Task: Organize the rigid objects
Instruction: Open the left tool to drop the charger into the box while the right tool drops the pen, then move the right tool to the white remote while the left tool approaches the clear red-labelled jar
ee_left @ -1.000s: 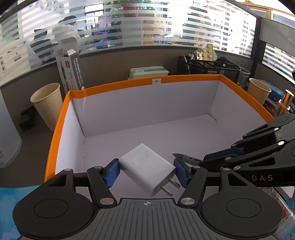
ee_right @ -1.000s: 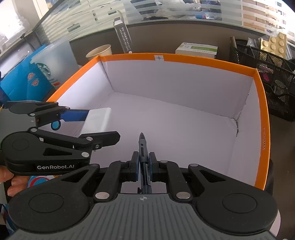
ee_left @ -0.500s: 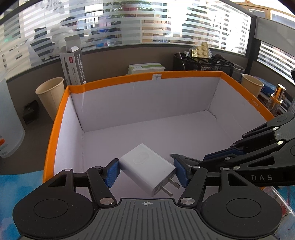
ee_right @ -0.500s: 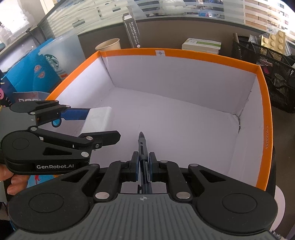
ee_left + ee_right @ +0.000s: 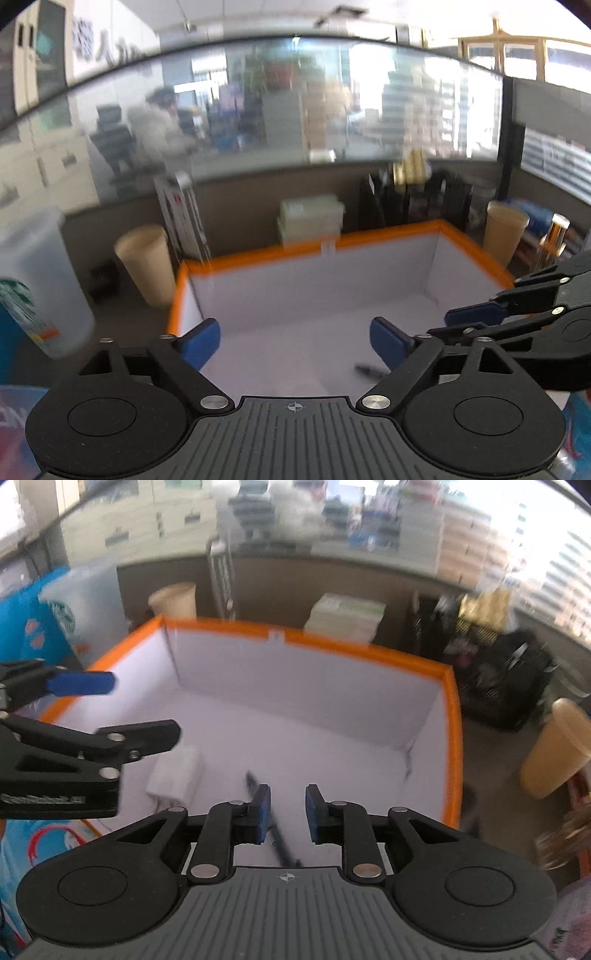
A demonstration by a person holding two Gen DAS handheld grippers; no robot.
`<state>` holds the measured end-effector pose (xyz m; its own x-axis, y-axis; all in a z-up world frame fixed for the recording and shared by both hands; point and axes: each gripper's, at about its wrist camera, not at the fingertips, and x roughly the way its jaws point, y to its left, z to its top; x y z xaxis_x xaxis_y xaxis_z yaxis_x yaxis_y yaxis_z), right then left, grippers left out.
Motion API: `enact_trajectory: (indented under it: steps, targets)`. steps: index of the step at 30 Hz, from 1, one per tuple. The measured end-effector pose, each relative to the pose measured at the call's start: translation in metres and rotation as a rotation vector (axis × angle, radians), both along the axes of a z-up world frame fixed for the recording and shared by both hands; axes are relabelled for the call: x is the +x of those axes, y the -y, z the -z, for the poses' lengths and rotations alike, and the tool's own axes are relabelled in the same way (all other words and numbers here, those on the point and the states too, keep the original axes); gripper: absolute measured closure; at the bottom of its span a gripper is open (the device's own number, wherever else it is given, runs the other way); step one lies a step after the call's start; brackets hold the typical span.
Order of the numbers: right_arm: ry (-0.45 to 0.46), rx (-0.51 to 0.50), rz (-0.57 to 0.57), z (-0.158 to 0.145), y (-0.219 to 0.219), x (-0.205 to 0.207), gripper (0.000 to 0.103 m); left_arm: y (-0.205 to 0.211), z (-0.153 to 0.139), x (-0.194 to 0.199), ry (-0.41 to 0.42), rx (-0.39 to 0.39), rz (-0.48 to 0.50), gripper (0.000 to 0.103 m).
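The left tongs have just been opening and now stand wide with nothing between them. The right tongs have just parted slightly; the black pen lies below their gap, apparently released. Both things now rest on the floor of the orange-rimmed box: the white charger at about 9 o'clock of the pen. That drop looks done. The box's centre and 2 o'clock corner remain bare; its walls stand well apart from both tongs.
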<state>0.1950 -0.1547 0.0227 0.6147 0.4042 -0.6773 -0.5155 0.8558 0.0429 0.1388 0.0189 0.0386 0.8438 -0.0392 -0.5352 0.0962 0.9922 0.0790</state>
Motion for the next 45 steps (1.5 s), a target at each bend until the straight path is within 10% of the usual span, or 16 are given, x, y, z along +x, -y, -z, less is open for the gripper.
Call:
enact_trajectory:
  steps: [9, 19, 45]
  targets:
    - [0.211, 0.064, 0.035, -0.04, 0.039, -0.084, 0.065, -0.002, -0.019, -0.066, 0.082, -0.026, -0.015, 0.0]
    - [0.157, 0.078, 0.086, 0.022, 0.075, -0.142, 0.064, 0.01, 0.047, -0.112, -0.079, -0.114, -0.031, 0.0]
    - [0.224, 0.031, 0.244, 0.065, 0.122, -0.125, 0.047, 0.076, 0.096, -0.141, -0.222, -0.108, -0.027, 0.0]
